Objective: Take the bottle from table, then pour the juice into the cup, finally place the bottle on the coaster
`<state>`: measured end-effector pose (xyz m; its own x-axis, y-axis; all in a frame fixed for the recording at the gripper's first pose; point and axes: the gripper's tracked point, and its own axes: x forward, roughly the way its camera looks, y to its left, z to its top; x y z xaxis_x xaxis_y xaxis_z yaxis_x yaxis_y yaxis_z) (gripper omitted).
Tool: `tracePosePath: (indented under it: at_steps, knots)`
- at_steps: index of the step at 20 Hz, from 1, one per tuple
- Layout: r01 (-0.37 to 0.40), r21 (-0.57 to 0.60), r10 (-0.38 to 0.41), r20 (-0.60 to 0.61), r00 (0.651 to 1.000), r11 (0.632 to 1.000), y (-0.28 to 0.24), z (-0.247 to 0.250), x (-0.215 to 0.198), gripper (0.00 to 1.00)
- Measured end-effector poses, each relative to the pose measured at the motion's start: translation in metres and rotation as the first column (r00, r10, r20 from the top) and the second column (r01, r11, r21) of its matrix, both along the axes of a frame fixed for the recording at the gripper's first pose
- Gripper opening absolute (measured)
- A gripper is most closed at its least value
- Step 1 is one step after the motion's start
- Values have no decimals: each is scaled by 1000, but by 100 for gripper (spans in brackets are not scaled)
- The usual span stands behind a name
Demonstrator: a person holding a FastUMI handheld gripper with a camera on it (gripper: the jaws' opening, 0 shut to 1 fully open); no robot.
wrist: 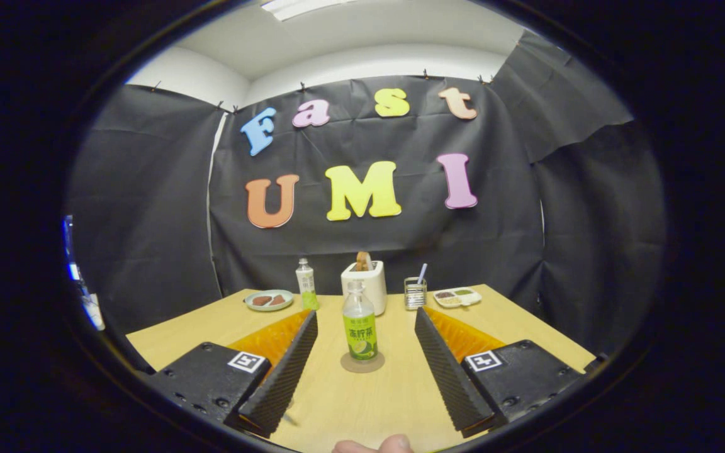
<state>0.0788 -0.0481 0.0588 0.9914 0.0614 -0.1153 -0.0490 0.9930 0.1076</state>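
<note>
My gripper point(365, 333) is spread wide, nothing between the fingers point(287, 368) touching them. The bottle point(360, 322) stands upright in the lower centre of the frame, in the gap between my fingertips and apart from both. It is uncapped, clear at the top, with a green label lower down. It sits on the round coaster point(362, 363), which rests on the wooden table point(369, 402).

Beyond the bottle, at the far edge of the table, centre frame: a white toaster point(369, 283) with bread showing in its slot. Left of it a second bottle point(306, 284), capped, upright. Further left a small plate point(269, 300) with dark pieces on it. Right of the toaster a wire holder point(415, 293) with a utensil in it, then a divided tray point(457, 297) of food.

A fingertip of my hand point(372, 445) shows at the bottom centre.
</note>
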Motion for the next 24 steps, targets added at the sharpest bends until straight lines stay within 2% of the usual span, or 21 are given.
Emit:
tracePosePath:
  at_steps: [6,24]
  knots:
    - [26,-8,-25,70,997,1000,-10,9,-16,100]
    - [19,-11,-18,96,995,1000,-6,13,-12,100]
